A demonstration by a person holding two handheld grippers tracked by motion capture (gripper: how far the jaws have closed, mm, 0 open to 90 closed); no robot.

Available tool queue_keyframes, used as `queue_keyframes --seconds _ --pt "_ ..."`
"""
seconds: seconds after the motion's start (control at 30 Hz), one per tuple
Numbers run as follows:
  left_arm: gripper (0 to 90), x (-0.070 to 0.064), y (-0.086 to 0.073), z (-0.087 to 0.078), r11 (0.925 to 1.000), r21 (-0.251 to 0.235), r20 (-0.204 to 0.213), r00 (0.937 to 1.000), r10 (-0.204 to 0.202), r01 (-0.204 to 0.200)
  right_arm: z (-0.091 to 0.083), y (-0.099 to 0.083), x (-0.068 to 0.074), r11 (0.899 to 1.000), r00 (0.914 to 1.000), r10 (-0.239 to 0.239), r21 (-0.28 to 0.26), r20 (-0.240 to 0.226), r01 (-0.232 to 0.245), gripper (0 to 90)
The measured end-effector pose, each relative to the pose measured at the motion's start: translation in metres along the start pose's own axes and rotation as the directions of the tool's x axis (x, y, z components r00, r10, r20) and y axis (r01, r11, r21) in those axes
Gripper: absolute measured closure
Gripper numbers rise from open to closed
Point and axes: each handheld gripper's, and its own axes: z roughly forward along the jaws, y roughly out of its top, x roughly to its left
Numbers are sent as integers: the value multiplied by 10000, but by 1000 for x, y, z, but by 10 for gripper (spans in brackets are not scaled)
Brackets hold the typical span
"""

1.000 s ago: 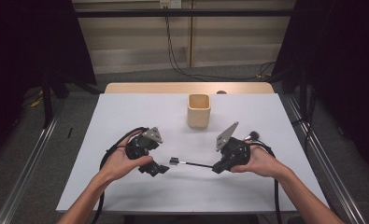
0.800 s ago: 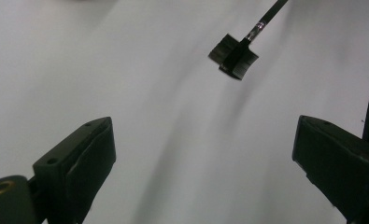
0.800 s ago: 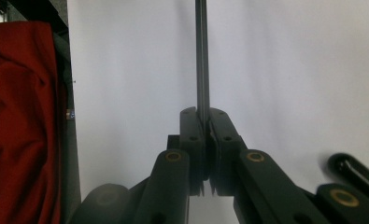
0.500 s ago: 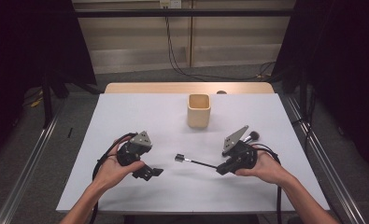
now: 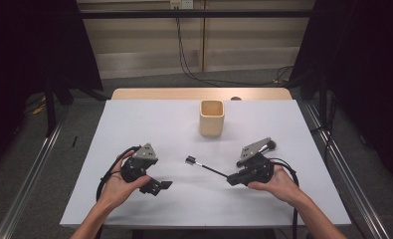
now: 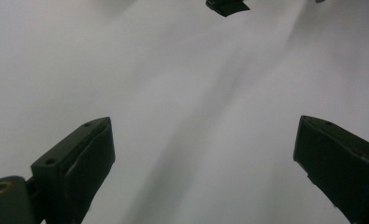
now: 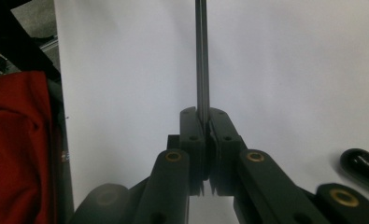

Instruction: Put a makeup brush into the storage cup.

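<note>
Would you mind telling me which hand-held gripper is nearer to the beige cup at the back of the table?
The right hand-held gripper is nearer, in front of the beige cup and slightly right, clamping a thin black tool. The left hand-held gripper sits farther front-left, open.

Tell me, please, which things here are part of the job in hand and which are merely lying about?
In the job: thin black tool, clamped in the right gripper; beige cup; left gripper, open.
Lying about: red cloth; floor cables.

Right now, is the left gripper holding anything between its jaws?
No, the left gripper has its jaws spread wide apart over the bare white table, with nothing between them.
</note>
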Motion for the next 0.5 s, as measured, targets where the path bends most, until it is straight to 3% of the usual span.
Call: queue_keyframes --seconds 0.13,0.33,0.5 --pt "51 -2 -1 0 9998 -171 245 9997 -90 94 2 -4 -1 9984 9997 213 -522 97 -208 860" --pt "50 -4 -2 2 9999 -106 -34 10000 -34 33 -1 -8 2 9902 9998 192 -1388 107 -175 860" --pt "50 -4 -5 3 9997 -210 -148 9998 -164 161 0 -13 4 9856 9997 -1 -1690 264 46 860"
